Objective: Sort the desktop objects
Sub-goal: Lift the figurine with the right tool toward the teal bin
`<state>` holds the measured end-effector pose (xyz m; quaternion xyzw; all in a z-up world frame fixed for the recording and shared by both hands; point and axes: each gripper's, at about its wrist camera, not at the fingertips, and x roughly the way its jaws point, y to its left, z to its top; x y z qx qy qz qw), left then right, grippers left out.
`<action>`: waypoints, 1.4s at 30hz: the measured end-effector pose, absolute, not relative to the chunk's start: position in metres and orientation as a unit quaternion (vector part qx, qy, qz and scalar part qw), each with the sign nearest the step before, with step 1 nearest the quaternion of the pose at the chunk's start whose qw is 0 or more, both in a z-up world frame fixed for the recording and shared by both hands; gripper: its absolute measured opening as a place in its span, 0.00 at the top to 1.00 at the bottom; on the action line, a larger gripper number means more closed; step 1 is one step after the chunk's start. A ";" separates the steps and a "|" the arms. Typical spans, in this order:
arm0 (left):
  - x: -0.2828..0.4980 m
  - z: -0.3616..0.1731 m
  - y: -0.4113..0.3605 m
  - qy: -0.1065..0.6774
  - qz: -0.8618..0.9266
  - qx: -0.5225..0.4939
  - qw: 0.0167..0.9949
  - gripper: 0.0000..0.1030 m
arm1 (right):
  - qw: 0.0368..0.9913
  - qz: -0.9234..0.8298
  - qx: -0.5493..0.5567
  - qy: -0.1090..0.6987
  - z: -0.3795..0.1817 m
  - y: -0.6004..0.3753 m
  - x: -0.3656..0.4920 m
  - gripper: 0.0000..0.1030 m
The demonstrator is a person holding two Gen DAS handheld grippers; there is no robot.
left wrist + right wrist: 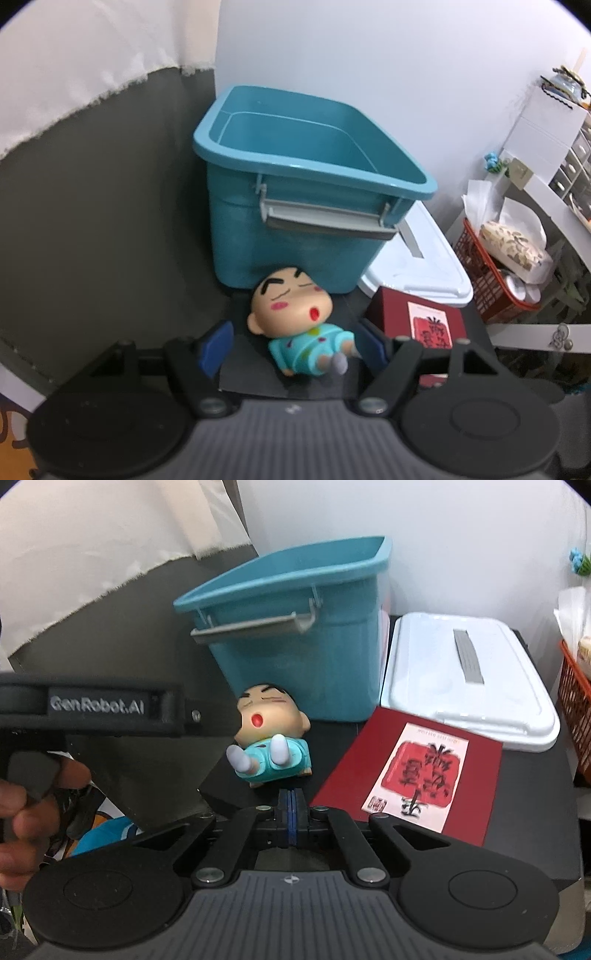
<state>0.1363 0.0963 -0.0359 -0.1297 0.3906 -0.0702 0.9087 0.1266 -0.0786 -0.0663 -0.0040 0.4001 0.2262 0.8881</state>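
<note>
Lying on its back on the dark table (524,812), the cartoon figurine (303,328) rests just before the teal bin (295,206), between the released left claw's (293,349) blue pads. Right claw (291,812) is clenched, empty, beside the red book (417,771).

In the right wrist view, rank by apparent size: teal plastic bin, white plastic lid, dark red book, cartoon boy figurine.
1. Teal plastic bin
2. White plastic lid; near the bin's size, so their order is unsure
3. Dark red book
4. Cartoon boy figurine
</note>
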 end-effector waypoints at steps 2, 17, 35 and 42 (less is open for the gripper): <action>0.136 -0.036 0.097 0.391 -0.070 -0.131 0.908 0.27 | 0.889 0.225 -0.010 0.398 -0.065 -0.077 0.125 1.00; 0.136 -0.032 0.101 0.380 -0.066 -0.141 0.912 0.27 | 0.902 0.227 -0.030 0.365 -0.043 -0.060 0.142 0.80; 0.139 -0.037 0.098 0.390 -0.070 -0.136 0.908 0.27 | 0.895 0.225 -0.035 0.384 -0.064 -0.058 0.138 0.88; 0.138 -0.038 0.095 0.390 -0.080 -0.134 0.907 0.27 | 0.891 0.220 -0.046 0.395 -0.077 -0.056 0.138 0.88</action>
